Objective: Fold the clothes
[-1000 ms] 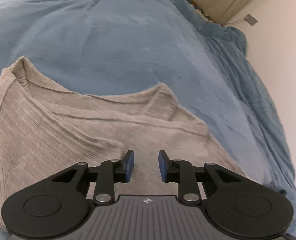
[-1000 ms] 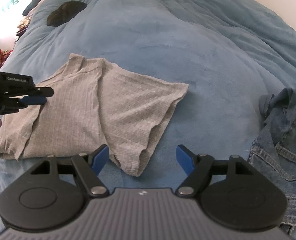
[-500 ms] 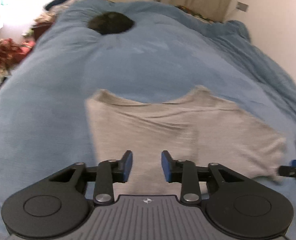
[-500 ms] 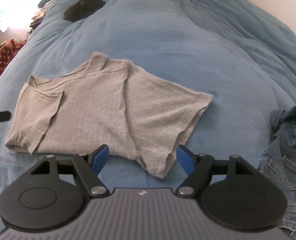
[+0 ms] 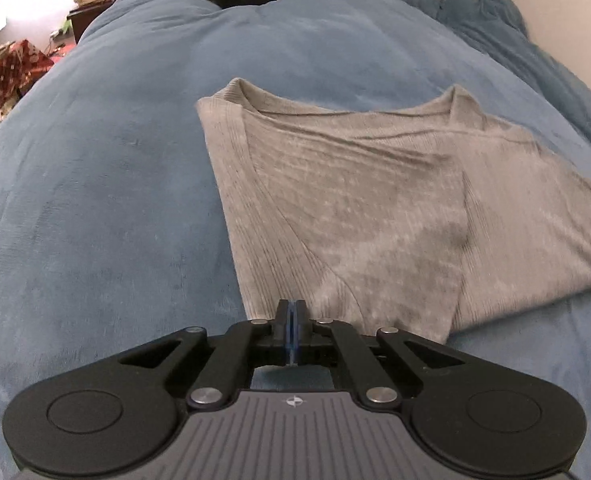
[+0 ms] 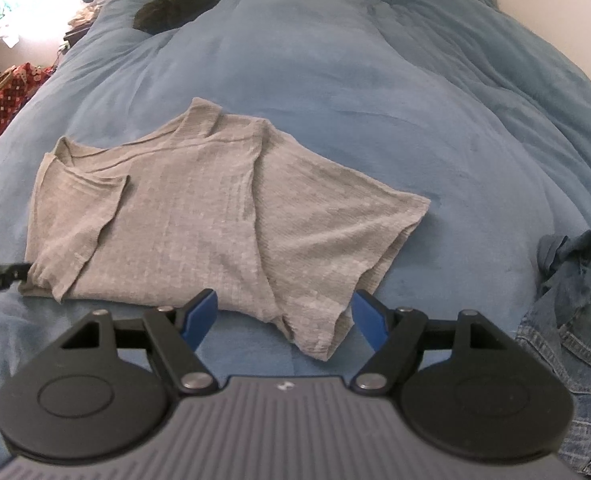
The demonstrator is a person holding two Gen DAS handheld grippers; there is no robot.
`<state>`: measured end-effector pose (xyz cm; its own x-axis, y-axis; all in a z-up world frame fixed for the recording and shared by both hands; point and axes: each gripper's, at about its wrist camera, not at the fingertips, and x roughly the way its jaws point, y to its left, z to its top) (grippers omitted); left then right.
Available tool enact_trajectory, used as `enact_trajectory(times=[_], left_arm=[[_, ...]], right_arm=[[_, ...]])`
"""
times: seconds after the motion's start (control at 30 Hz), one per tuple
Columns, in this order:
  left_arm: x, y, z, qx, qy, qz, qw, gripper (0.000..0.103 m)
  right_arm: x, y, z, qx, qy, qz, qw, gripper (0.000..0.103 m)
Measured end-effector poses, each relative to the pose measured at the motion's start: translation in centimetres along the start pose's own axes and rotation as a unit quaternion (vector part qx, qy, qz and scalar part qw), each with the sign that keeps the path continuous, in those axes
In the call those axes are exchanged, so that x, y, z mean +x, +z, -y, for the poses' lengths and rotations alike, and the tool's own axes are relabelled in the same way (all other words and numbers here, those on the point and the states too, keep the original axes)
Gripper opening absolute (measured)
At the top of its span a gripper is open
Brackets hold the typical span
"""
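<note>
A grey ribbed shirt [image 5: 355, 200] lies partly folded on the blue blanket [image 5: 95, 200], neckline far from me and one sleeve folded in. My left gripper [image 5: 291, 308] is shut, its blue pads pressed together on the shirt's near left corner. In the right wrist view the shirt [image 6: 183, 220] spreads across the middle, and the left gripper [image 6: 25, 269] touches its bunched lower left corner. My right gripper [image 6: 283, 298] stands open above the shirt's near right sleeve end, touching nothing.
Crumpled blue jeans [image 6: 567, 320] lie at the right, close to the right gripper. A dark lump [image 6: 175, 8] sits far up the bed. Red patterned clutter [image 6: 3, 100] stands off the bed's left side, and a pale wall runs along the right.
My left gripper has drawn back from over the shirt to its near left corner, and its jaws have closed. The right gripper has barely moved and stays open.
</note>
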<state>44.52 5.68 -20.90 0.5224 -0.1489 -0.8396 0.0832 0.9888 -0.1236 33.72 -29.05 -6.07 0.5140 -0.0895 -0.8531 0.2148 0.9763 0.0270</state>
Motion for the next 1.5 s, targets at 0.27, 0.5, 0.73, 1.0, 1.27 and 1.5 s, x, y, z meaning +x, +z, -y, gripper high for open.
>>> enact_trajectory(times=[0.27,0.5,0.73,1.0,1.27,1.5], left_arm=[[-2.1,-0.8,-0.3,-0.019,0.004,0.01,0.9998,0.002],[-3.4,2.1,-2.0,-0.042,-0.002,0.043,0.9982,0.004],[-3.3,1.9,-4.7,-0.07,0.011,0.032,0.997,0.004],[-1.9,3.2,-6.7,-0.088,-0.023,0.029,0.9954,0.0],[2.0,8.1,-6.2,-0.047,-0.052,0.038,0.9968,0.0],[5.0,10.8,-7.5,-0.066,-0.047,0.042,0.9959,0.0]], right_arm=[[0.3,0.2,0.3,0.009,0.005,0.002,1.0,0.078],[0.2,0.3,-0.2,0.008,0.012,0.006,1.0,0.078],[-0.2,1.2,-2.7,-0.031,0.023,0.019,0.999,0.076],[2.3,4.3,-8.4,-0.106,0.057,0.018,0.993,0.02],[7.8,8.8,-16.3,-0.15,0.122,0.023,0.981,0.011],[12.5,10.0,-20.4,-0.169,0.14,0.0,0.976,0.01]])
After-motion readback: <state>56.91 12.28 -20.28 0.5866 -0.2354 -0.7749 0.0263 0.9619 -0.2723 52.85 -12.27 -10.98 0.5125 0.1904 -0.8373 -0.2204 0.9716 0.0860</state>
